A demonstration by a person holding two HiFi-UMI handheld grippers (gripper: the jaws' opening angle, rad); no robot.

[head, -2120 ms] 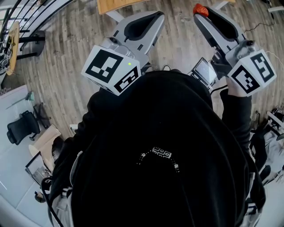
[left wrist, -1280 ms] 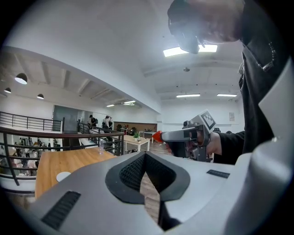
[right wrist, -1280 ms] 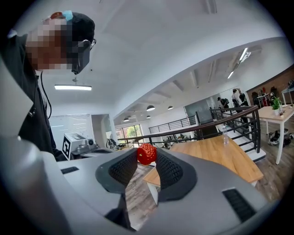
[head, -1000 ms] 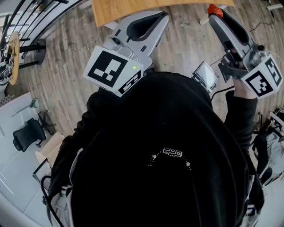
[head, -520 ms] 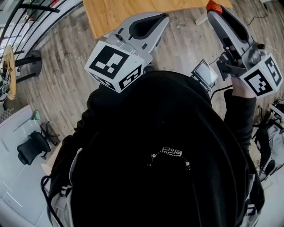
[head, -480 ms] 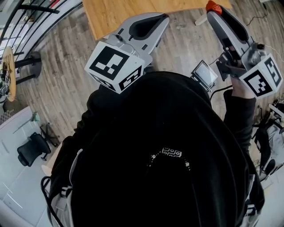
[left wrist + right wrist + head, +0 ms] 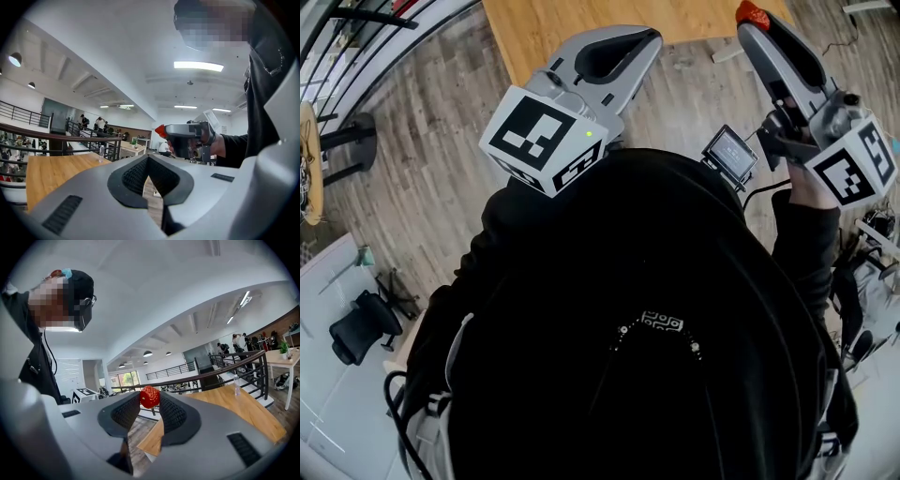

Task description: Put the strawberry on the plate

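The strawberry is pinched at the very tips of your right claw, in the middle of the right gripper view and at the top right edge of the head view. The jaws are set narrow on it, and most of the fruit pokes out above the ribbed pads instead of sitting down between them.

That shallow hold is your main risk. A jolt, a quick swing or a tilt of the claw could let the strawberry roll or squirt out forward. It hangs high in the air near the edge of the wooden desk, so a drop probably lands it on the plank floor. Squeezing harder to keep it might bruise it or pop it out. The plate shows in no view, so you have to find it before you lower.

The strawberry's long axis looks to run up and down in the right gripper view, across the closing line of the jaws, with the narrower end seemingly toward the bottom. No green cap shows, so that is a guess.

Your left claw is closed on nothing.
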